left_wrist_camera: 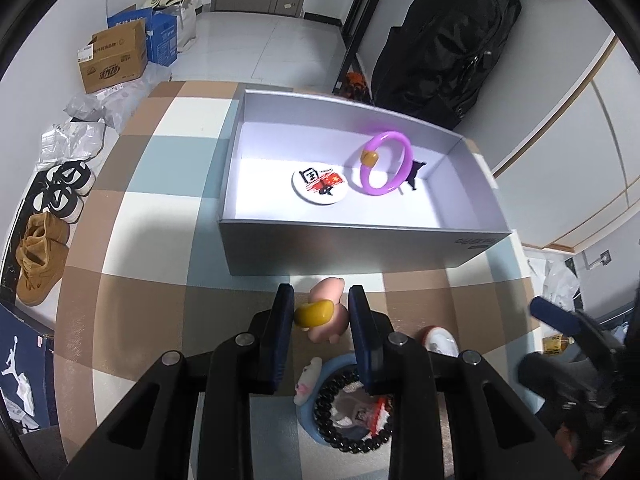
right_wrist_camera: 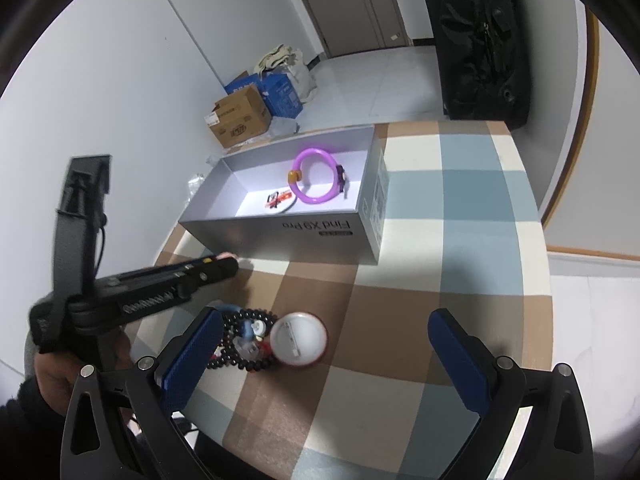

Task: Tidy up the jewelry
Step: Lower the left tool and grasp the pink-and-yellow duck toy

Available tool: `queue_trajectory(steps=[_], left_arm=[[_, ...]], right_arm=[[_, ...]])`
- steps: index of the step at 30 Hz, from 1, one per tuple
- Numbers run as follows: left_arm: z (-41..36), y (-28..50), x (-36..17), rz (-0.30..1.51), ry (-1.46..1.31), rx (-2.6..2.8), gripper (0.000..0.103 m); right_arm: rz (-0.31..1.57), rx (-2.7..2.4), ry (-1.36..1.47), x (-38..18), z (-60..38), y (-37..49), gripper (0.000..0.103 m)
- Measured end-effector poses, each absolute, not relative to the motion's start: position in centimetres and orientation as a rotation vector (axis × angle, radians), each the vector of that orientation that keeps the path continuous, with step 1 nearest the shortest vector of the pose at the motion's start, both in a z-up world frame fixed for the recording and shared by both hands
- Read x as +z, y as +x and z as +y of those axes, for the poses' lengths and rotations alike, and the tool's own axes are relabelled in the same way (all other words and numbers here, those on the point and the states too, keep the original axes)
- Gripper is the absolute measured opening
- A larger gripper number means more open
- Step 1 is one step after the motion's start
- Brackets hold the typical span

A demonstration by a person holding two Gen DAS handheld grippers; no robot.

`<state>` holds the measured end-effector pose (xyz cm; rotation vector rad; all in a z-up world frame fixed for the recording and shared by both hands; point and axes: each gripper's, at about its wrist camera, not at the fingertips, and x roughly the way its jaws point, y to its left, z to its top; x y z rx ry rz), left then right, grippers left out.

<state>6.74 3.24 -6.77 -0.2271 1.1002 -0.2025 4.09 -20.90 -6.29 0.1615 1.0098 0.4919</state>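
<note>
My left wrist camera looks steeply down, close over the checked-cloth bench (left_wrist_camera: 160, 184), facing the open grey cardboard box (left_wrist_camera: 360, 248). My right one sits further back, angled leftward; both share that box.

Pink pig figure (left_wrist_camera: 326, 312) with yellow ring (left_wrist_camera: 313, 313), purple bangle (left_wrist_camera: 386, 162) tilted in grey box (left_wrist_camera: 360, 246)

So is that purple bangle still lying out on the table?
No, the purple bangle already sits inside the grey box, leaning beside a round white badge.
</note>
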Motion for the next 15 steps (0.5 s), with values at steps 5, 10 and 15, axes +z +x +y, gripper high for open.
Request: queue_trajectory(steps=[5,10,15], left_arm=[[3.6,6.3,-5.9,1.079,-0.249,-0.216,0.022],[4.3,6.1,-5.6,1.077,-0.287,-0.213,0.022],[5.1,6.3,-5.7,1.085,-0.332,-0.208,0.022]], right_arm=[[1.051,0.492,0.107,-7.2,-20.4,3.9,0.087],[1.095,0.507,0.041,-8.3,-19.6,3.6,0.078],[1.103,0.521,-0.023,-8.9,-18.5,3.4,0.072]])
